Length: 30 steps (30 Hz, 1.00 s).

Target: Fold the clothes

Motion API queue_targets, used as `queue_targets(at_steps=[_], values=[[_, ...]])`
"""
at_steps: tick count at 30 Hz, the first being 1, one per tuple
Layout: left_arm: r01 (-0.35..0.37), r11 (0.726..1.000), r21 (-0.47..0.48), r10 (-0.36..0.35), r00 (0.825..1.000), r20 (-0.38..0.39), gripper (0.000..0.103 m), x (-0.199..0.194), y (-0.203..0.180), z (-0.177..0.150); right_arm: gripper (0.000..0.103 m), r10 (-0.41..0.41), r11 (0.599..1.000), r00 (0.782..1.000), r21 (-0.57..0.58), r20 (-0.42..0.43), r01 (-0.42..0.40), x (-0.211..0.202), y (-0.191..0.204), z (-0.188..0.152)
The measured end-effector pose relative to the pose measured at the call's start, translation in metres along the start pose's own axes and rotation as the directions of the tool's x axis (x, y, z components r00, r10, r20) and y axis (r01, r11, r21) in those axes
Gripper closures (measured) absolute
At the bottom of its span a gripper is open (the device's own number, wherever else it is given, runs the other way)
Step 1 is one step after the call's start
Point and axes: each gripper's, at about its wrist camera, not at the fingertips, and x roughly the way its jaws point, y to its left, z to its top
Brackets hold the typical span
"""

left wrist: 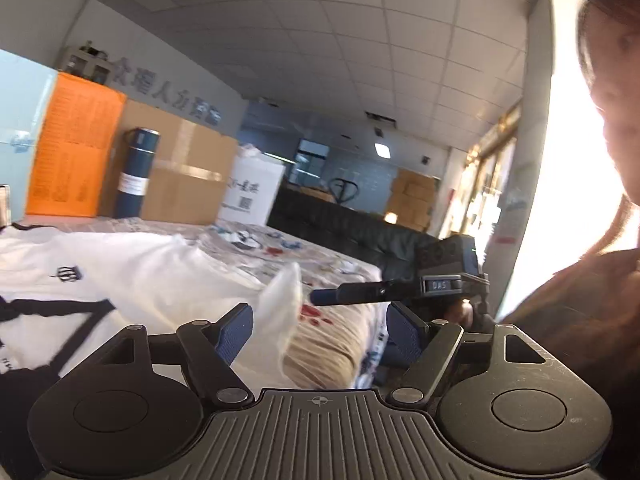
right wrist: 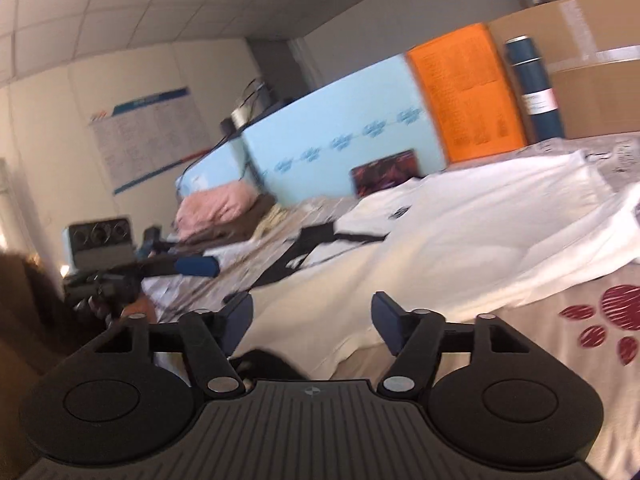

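Note:
A white T-shirt [left wrist: 132, 268] with black stripes and a small crown logo lies on the patterned bed cover [left wrist: 280, 248]; a raised corner of it stands just ahead of my left gripper [left wrist: 320, 324], which is open and empty. The right gripper [left wrist: 320, 298] shows ahead in the left wrist view, blue fingertip pointing left. In the right wrist view my right gripper [right wrist: 312, 316] is open and empty above the shirt's near edge. The shirt [right wrist: 460, 236] spreads across the bed, partly folded over itself. The left gripper [right wrist: 196, 266] shows at the left.
A beige pillow with red paw prints [right wrist: 560, 344] lies at the near bed edge. Folded pink and brown clothes [right wrist: 224, 212] sit at the far left of the bed. Cardboard boxes [left wrist: 188, 172], an orange board [left wrist: 76, 144] and a blue cylinder [left wrist: 136, 172] stand behind. A black sofa [left wrist: 352, 224] is at the right.

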Motion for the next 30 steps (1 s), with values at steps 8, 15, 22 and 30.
queue_targets(at_steps=[8,15,22,30], values=[[-0.281,0.958,-0.052,0.273,0.953,-0.129,0.028,0.02,0.034,-0.008,0.047,-0.457,0.839,0.888,0.357,0.049,0.411,-0.008,-0.071,0.014],[-0.336,0.94,-0.055,0.322,0.93,-0.177,0.028,0.021,0.043,-0.016,0.1,-0.53,0.784,0.848,0.386,0.011,0.486,-0.002,-0.085,-0.001],[-0.358,0.933,-0.045,0.342,0.917,-0.204,0.028,0.027,0.048,-0.02,0.1,-0.621,0.726,0.783,0.352,-0.034,0.59,-0.019,-0.059,-0.019],[-0.363,0.931,-0.026,0.355,0.922,-0.153,0.027,0.023,0.048,-0.011,0.047,-0.614,0.769,0.788,0.191,-0.046,0.61,-0.038,-0.039,0.006]])
